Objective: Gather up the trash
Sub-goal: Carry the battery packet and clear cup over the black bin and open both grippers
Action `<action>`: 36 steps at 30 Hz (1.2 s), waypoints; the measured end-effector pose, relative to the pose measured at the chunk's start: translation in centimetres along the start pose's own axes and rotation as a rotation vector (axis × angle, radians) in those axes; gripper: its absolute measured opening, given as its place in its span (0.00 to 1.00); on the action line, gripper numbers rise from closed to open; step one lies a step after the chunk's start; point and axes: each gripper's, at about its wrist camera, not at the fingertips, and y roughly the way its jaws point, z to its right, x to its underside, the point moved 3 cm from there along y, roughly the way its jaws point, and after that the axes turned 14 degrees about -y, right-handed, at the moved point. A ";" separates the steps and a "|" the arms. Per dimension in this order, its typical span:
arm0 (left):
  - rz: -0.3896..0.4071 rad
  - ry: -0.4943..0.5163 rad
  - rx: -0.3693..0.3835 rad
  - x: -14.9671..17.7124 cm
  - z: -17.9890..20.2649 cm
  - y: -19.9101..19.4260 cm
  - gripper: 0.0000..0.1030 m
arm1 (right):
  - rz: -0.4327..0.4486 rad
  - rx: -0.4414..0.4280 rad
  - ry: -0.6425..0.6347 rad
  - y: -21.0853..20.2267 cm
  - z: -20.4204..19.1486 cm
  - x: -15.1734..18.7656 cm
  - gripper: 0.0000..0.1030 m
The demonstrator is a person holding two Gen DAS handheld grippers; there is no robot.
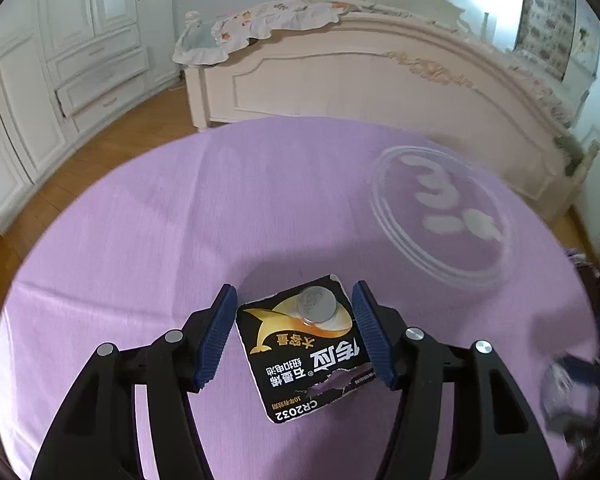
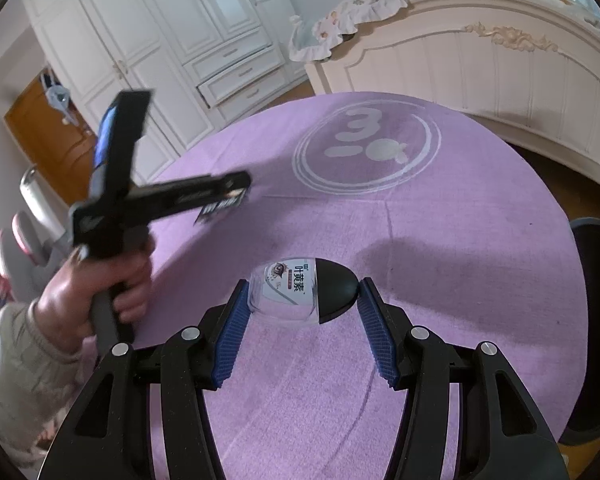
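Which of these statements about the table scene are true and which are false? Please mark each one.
1. The tablecloth is purple. True.
2. A black battery card lies between the pads of the left gripper. True.
3. The small bottle between the pads of the right gripper has a white cap. False: its cap is black.
4. The white ring print on the cloth shows the number 7. False: it shows a 3.
5. A cream bed stands behind the table. True.
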 end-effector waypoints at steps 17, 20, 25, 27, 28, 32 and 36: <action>0.127 0.150 0.223 2.0 9.3 -9.7 0.57 | 0.157 0.080 0.091 -6.8 4.4 0.3 0.54; 0.120 0.204 0.264 3.0 12.8 -9.8 0.57 | 0.199 0.112 0.144 -9.4 7.0 1.2 0.54; 0.102 0.292 0.337 4.6 19.2 -9.5 0.57 | 0.256 0.187 0.236 -13.6 11.7 3.4 0.54; 0.095 0.318 0.357 5.2 21.1 -9.3 0.57 | 0.271 0.210 0.270 -14.8 13.4 4.4 0.54; 0.093 0.332 0.368 5.5 22.1 -9.2 0.57 | 0.279 0.229 0.293 -15.6 14.5 5.2 0.54; 0.076 0.382 0.400 6.8 25.7 -8.5 0.57 | 0.293 0.266 0.356 -17.2 17.7 7.4 0.54; 0.053 0.428 0.430 8.0 28.7 -7.4 0.57 | 0.294 0.285 0.410 -17.6 20.0 9.3 0.54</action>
